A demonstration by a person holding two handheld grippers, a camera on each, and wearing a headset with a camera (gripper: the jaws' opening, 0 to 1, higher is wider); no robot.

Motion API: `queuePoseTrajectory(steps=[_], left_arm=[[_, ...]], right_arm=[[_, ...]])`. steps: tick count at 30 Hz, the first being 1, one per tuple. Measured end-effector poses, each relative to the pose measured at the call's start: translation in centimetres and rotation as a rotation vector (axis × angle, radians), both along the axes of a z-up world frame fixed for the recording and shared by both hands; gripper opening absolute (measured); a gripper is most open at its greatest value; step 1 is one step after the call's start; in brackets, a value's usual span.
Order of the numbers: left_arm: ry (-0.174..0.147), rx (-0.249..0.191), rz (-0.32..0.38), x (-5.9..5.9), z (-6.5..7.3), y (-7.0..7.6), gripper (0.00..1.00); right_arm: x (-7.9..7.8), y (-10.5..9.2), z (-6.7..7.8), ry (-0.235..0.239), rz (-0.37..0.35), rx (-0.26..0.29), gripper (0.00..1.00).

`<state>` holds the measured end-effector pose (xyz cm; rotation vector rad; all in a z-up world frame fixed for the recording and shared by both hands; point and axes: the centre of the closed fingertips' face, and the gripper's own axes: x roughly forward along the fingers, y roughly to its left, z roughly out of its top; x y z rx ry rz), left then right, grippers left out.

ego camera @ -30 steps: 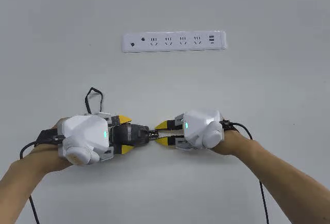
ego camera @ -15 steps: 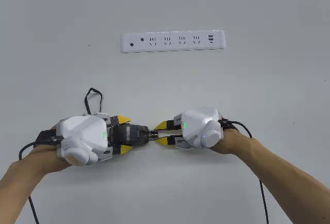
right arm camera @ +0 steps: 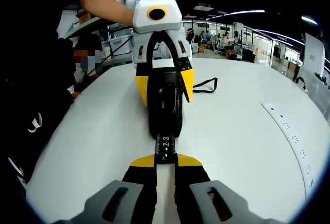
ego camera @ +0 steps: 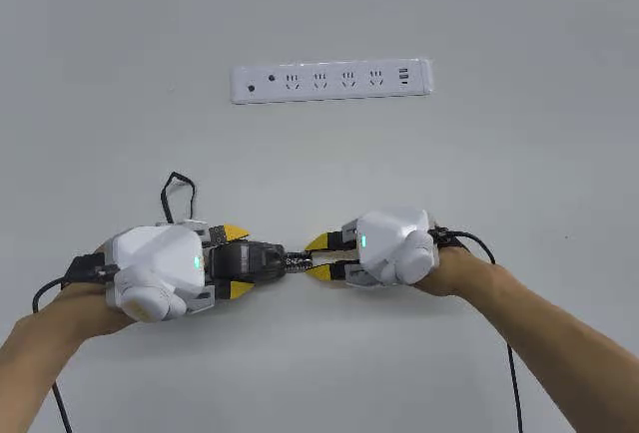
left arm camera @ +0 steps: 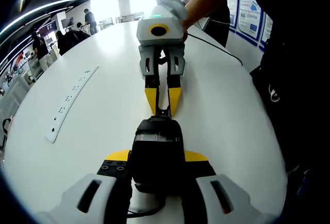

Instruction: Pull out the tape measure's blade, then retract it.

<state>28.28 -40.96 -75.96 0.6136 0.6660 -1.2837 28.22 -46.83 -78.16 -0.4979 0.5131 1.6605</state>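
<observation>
Clamping the tape measure between closed jaws, the left gripper steadied it. The right gripper pinched the blade, barely out; pulling the two apart seemed next.

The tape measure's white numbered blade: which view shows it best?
The right gripper view: the white numbered blade runs from the black tape measure case into the right gripper, its printed digits readable. The left gripper view shows a sliver beyond the case; the head view, a short dark strip.
</observation>
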Motion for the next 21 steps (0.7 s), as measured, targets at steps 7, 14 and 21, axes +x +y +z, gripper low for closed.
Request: queuePoseTrajectory(steps=[7, 14, 21], left_arm=[[0.0, 0.004, 0.0, 0.0, 0.2, -0.2, 0.32], [0.0, 0.007, 0.001, 0.0, 0.4, -0.3, 0.32], [-0.001, 0.01, 0.001, 0.0, 0.5, -0.3, 0.32]], right_arm=[[0.1, -0.7, 0.1, -0.004, -0.001, -0.006, 0.1], [0.1, -1.5, 0.2, -0.009, -0.004, -0.011, 0.09], [0.3, -2.4, 0.3, -0.012, -0.007, -0.017, 0.09]])
